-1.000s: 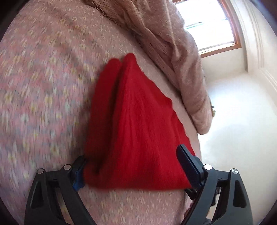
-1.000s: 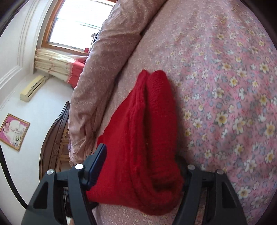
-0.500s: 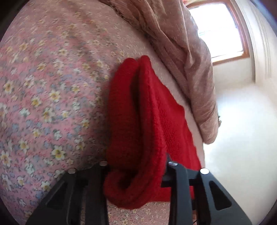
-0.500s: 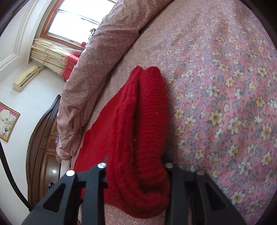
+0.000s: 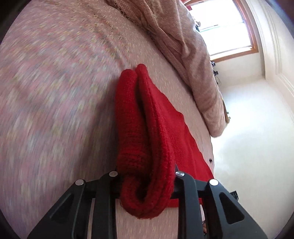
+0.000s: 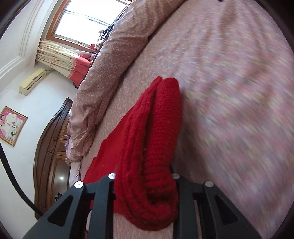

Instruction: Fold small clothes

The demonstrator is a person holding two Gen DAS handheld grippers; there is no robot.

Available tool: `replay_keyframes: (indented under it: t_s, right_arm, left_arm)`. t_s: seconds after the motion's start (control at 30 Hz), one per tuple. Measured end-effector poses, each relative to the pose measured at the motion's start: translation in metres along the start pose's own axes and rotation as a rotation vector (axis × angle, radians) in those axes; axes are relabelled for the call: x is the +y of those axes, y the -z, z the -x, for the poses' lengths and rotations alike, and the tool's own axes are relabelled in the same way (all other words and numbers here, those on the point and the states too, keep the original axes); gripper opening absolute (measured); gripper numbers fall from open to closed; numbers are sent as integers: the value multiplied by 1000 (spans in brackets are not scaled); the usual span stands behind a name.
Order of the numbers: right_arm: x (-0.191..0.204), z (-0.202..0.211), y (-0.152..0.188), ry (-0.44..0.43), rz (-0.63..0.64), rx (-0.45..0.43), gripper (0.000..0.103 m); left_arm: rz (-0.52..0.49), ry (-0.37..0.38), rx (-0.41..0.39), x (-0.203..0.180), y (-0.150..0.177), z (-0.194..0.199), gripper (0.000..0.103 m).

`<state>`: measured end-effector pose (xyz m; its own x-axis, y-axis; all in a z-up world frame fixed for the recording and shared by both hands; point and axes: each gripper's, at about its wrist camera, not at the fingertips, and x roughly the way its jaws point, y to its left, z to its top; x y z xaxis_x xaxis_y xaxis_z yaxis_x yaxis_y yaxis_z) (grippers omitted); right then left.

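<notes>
A red knitted garment (image 5: 147, 128) lies on the pink floral bedsheet (image 5: 55, 92), folded over into a thick roll along one edge. My left gripper (image 5: 145, 176) is shut on one end of that rolled edge; its fingertips are buried in the knit. My right gripper (image 6: 145, 178) is shut on the other end of the red garment (image 6: 156, 132), which bulges out between the black jaws. The flat part of the garment trails behind each roll on the bedsheet (image 6: 229, 92).
A bunched beige patterned quilt (image 5: 183, 55) lies along the far side of the bed, also in the right wrist view (image 6: 102, 77). A dark wooden headboard (image 6: 51, 156), window (image 6: 82, 16) and curtains (image 6: 60, 55) stand beyond it.
Both grippers closed from wide open onto the rolled edge of the red garment. Both views now blur, so the grippers are moving with it across the sheet.
</notes>
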<state>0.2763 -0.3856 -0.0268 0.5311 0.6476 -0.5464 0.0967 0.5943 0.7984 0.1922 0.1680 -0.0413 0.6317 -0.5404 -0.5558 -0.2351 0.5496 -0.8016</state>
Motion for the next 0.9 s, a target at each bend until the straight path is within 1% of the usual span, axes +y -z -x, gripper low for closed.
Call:
replay_keyframes:
  t_s: [0.07, 0.13, 0.27, 0.33, 0.37, 0.43, 0.47, 0.5, 0.57, 0.73, 0.9]
  right_arm:
    - [-3, 16, 13, 7, 12, 2, 23]
    - [-6, 31, 26, 24, 37, 3, 23]
    - [-16, 47, 47, 37, 53, 3, 23]
    - [-24, 47, 53, 37, 49, 2, 25]
    - [-29, 46, 54, 36, 41, 4, 27]
    - [-42, 44, 57, 22, -4, 4, 32]
    - [-45, 42, 59, 5, -27, 1, 33]
    - [-50, 43, 60, -20, -46, -6, 33]
    - [-54, 43, 61, -41, -54, -10, 34]
    - [-54, 43, 61, -53, -44, -11, 36]
    - [-61, 46, 61, -70, -52, -7, 37]
  left_arm:
    - [-24, -12, 5, 1, 23, 11, 18]
    - [-37, -14, 5, 0, 38, 17, 18]
    - [-42, -17, -2, 5, 60, 28, 18]
    - [-50, -25, 2, 7, 60, 25, 18]
    - [-54, -31, 6, 9, 61, 23, 19]
    - [-50, -29, 8, 14, 62, 20, 25]
    - [-42, -15, 1, 20, 63, 20, 28]
    - [-37, 2, -3, 24, 64, 22, 28]
    - [-24, 35, -14, 28, 66, 25, 28]
    - [-32, 28, -21, 30, 68, 29, 28]
    - [-48, 15, -28, 37, 74, 42, 28]
